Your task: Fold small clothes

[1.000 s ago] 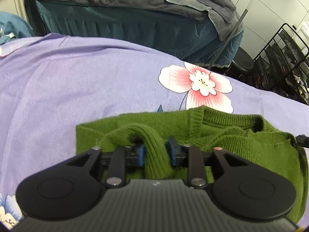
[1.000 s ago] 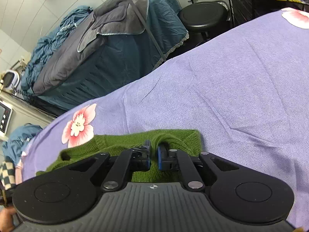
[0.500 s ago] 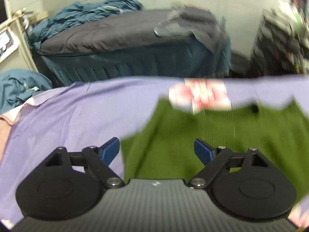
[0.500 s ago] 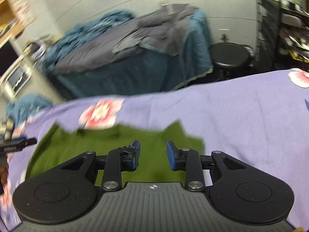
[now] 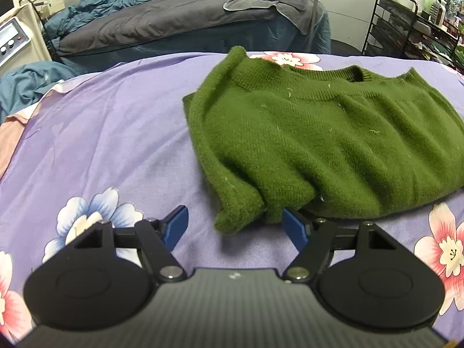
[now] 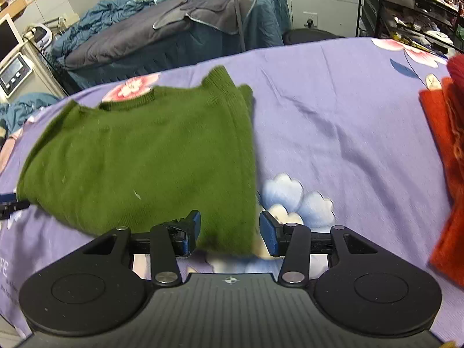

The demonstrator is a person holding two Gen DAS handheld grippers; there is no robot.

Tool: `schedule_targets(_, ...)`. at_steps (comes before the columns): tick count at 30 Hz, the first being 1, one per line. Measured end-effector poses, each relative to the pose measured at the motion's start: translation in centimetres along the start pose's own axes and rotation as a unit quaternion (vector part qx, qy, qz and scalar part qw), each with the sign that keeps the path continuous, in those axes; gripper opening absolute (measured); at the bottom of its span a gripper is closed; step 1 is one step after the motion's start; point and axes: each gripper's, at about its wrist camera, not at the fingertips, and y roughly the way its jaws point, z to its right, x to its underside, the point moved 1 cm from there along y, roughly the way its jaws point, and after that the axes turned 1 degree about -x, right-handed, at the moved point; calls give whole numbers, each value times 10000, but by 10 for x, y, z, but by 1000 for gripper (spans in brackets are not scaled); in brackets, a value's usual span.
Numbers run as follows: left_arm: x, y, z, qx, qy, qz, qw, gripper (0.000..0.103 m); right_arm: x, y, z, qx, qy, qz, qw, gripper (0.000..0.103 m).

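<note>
A green knit sweater (image 5: 319,139) lies folded on the purple flowered sheet (image 5: 101,133), neckline at the far side. My left gripper (image 5: 235,228) is open and empty, its blue pads just short of the sweater's near left corner. In the right wrist view the sweater (image 6: 139,156) fills the left middle. My right gripper (image 6: 229,232) is open, with the sweater's near right corner lying between its blue pads; the jaws are not closed on it.
A red garment (image 6: 446,150) lies at the right edge of the sheet. A bed with grey and blue bedding (image 5: 162,20) stands behind. A black wire rack (image 5: 406,23) stands at the back right, a black stool (image 6: 313,33) beside it.
Both grippers have let go of the sweater's edge, opened, and pulled back toward me. The sweater now lies folded on the sheet.
</note>
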Motion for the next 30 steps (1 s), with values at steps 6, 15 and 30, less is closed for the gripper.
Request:
schedule_targets(6, -5, 17, -6, 395, 29, -69, 9992, 67, -3, 15, 1, -106, 32, -207, 9997, 77)
schedule_targets(15, -13, 24, -1, 703, 127, -172, 9973, 12, -1, 31, -9, -205, -52, -386, 9990, 17)
schedule_targets(30, -10, 23, -35, 425, 501, -634, 9958, 9, -4, 15, 4, 28, -436, -600, 9972, 10)
